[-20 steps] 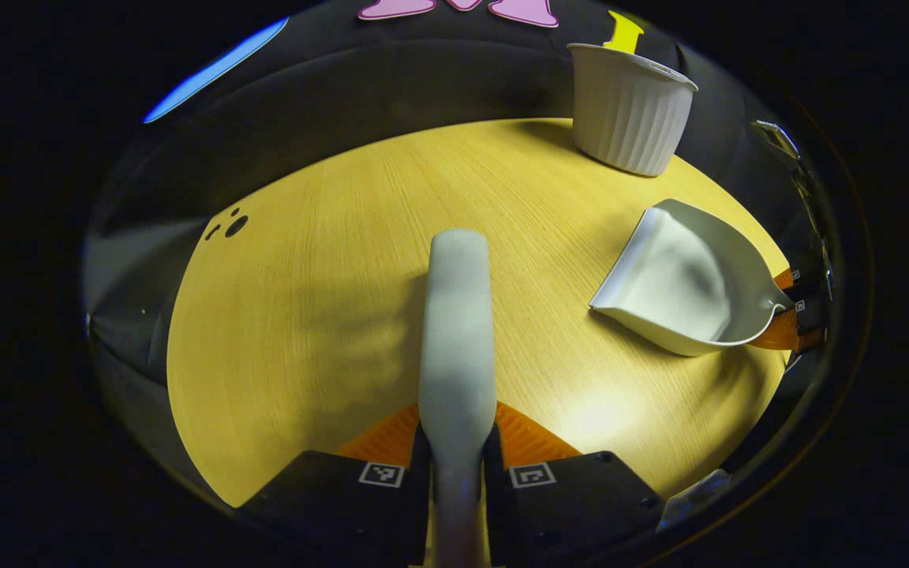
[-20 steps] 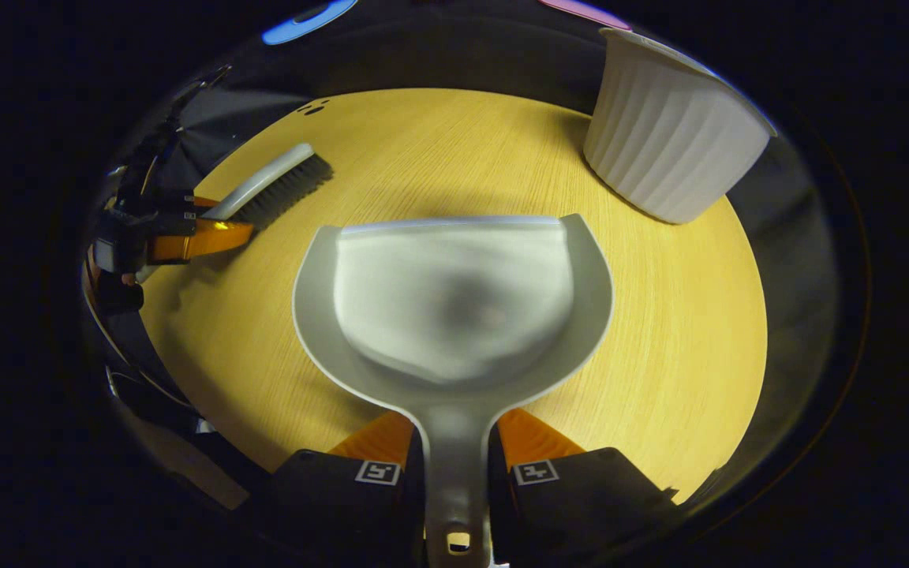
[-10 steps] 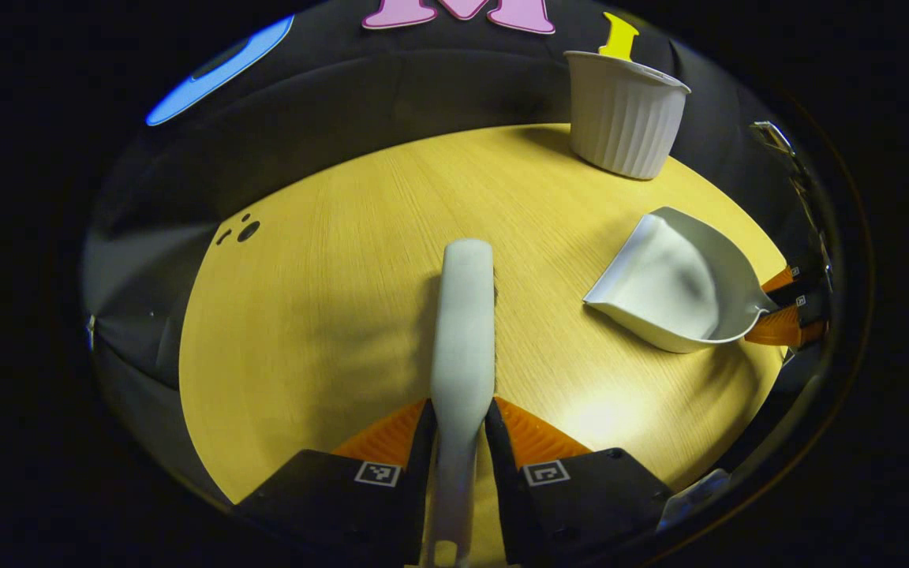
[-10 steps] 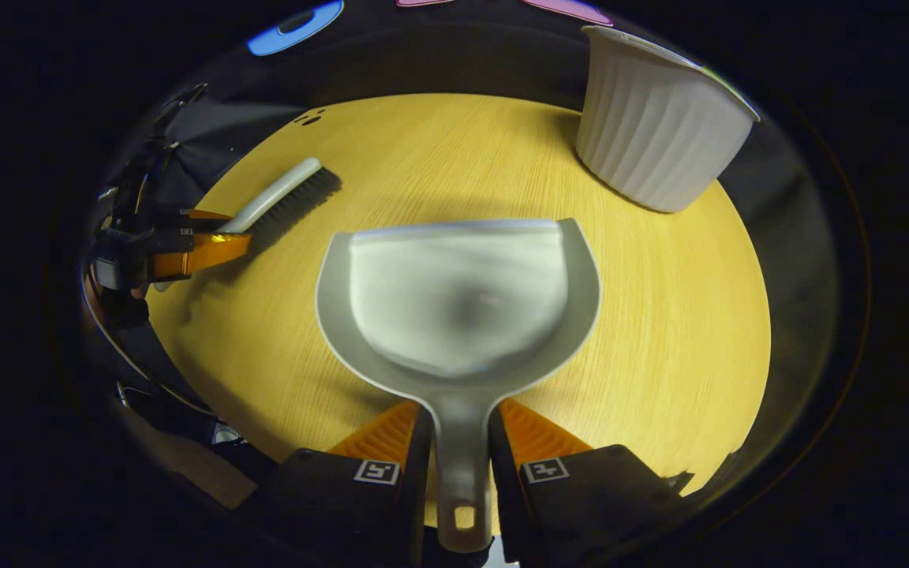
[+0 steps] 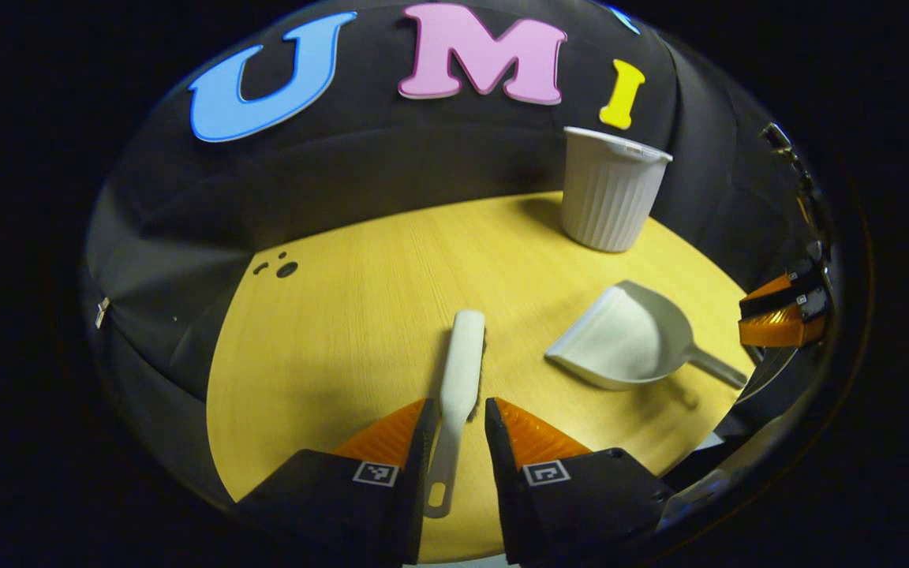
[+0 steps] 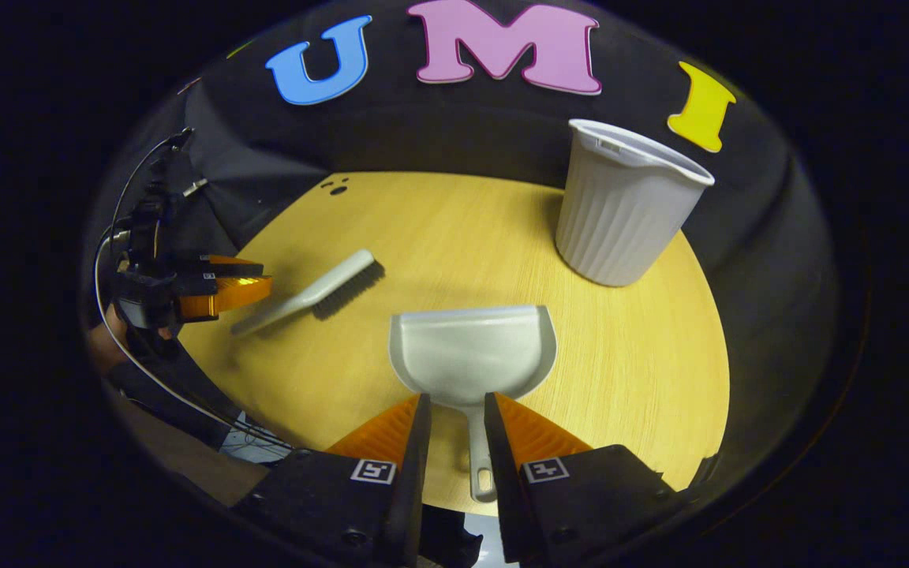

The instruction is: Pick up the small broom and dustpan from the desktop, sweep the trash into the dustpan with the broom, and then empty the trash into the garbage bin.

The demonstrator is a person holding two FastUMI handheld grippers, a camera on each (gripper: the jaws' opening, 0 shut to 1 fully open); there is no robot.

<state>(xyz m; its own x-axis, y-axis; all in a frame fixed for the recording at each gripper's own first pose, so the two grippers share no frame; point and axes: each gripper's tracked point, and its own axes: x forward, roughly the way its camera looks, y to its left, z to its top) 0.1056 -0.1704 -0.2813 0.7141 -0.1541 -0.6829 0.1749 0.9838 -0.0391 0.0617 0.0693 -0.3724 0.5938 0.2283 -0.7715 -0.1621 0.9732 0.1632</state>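
A small white broom (image 5: 462, 363) lies flat on the round wooden table (image 5: 344, 331), its thin handle running back between the spread fingers of my left gripper (image 5: 457, 410), which is open and touches nothing. To its right lies the white dustpan (image 5: 620, 343). In the right gripper view the dustpan (image 6: 474, 351) rests on the table (image 6: 644, 355), handle pointing back between the fingers of my right gripper (image 6: 455, 406), open and clear of it. The broom (image 6: 320, 290) lies to the left, bristles down.
A white ribbed garbage bin (image 5: 608, 193) (image 6: 620, 209) stands upright at the table's far right edge. Small dark holes (image 5: 281, 268) mark the far left of the tabletop. The other gripper (image 5: 778, 319) (image 6: 218, 293) hangs off each view's side edge, with cables (image 6: 131, 237) behind it.
Both grippers let go and drew back and upward. The broom and the dustpan, held before, now lie on the table and look smaller.
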